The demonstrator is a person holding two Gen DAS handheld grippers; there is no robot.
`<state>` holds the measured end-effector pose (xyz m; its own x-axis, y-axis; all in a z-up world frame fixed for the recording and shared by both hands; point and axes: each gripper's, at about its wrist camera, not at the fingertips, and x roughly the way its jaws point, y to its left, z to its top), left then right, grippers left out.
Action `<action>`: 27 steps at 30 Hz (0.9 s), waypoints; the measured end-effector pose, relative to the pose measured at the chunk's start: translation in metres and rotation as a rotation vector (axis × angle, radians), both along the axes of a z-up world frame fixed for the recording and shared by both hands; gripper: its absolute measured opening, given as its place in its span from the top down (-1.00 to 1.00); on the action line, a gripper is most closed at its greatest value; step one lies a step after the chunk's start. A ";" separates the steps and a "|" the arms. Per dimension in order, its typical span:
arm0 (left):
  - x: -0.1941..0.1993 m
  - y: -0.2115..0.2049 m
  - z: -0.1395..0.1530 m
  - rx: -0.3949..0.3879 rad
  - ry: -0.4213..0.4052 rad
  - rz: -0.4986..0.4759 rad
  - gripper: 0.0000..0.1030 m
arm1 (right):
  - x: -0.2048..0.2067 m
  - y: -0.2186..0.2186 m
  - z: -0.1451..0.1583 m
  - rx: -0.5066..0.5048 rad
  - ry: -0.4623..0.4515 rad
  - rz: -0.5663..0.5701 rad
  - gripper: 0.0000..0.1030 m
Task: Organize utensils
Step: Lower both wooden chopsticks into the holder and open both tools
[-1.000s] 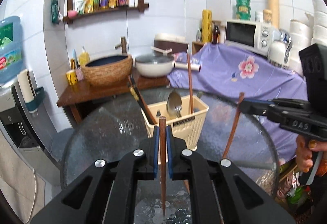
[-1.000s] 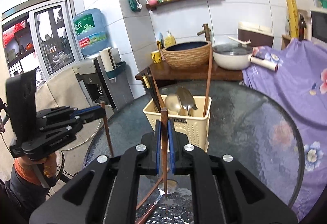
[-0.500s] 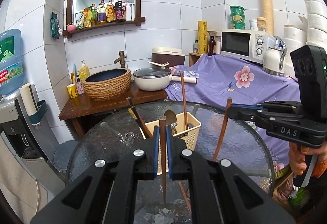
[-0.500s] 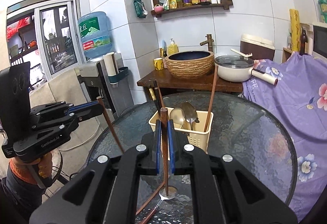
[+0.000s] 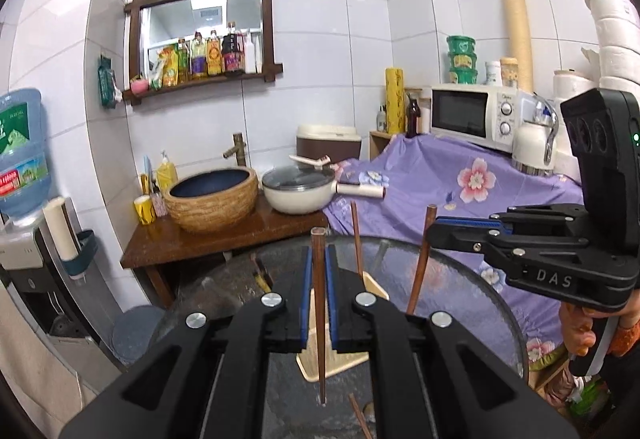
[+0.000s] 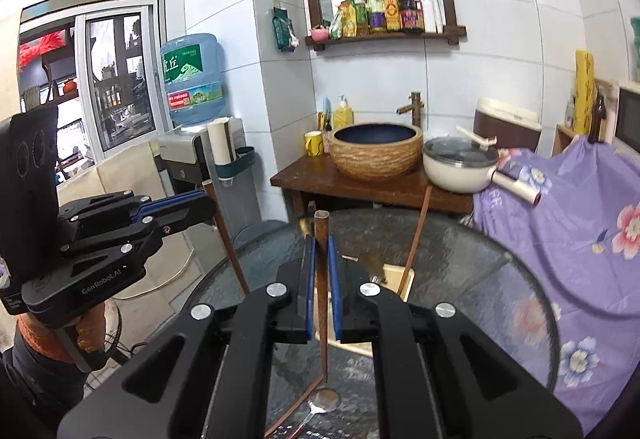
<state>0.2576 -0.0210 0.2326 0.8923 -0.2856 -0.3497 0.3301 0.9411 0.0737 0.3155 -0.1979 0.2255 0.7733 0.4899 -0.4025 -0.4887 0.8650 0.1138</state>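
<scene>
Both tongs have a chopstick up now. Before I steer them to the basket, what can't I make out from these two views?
- Basket contents: both views, hidden behind the tongs' own bodies.
- Spoon handle: right view, cut off by the bottom edge.
- Loose chopstick on the table: left view, mostly cut off at the bottom.

Two wrist fisheyes, each looking forward along its own closed fingers, angled slightly down over the round glass table [image 5: 460, 279]. Left wrist view: own gripper [image 5: 319, 279] fills the lower frame close up; faces the tiled wall with the mirror shelf [image 5: 200, 39], and the right gripper [image 5: 434, 229] enters from the right edge. Right wrist view: own gripper [image 6: 320, 279] close at the bottom, facing the same wall slightly more from the right, with the left gripper [image 6: 208, 205] at the left edge. Shared: table, cream basket [image 5: 376, 289], basin [image 5: 212, 199], white pot [image 5: 298, 191], purple cloth [image 5: 460, 179], water jug [image 6: 192, 75].
</scene>
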 end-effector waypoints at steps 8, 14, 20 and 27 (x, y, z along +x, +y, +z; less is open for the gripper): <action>0.021 -0.005 0.056 -0.004 -0.074 0.040 0.87 | 0.018 0.003 0.059 -0.004 -0.056 -0.039 0.86; 0.062 -0.008 0.072 -0.037 -0.088 0.098 0.87 | 0.043 0.011 0.088 -0.038 -0.119 -0.108 0.86; 0.095 -0.011 0.055 -0.073 -0.059 0.112 0.87 | 0.074 0.011 0.081 -0.044 -0.107 -0.145 0.86; 0.117 -0.003 0.008 -0.107 0.024 0.112 0.87 | 0.100 0.007 0.031 -0.053 -0.034 -0.164 0.86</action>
<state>0.3744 -0.0244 0.2402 0.9121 -0.2218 -0.3448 0.2235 0.9741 -0.0353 0.4155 -0.1912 0.2566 0.8548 0.3345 -0.3968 -0.3430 0.9379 0.0518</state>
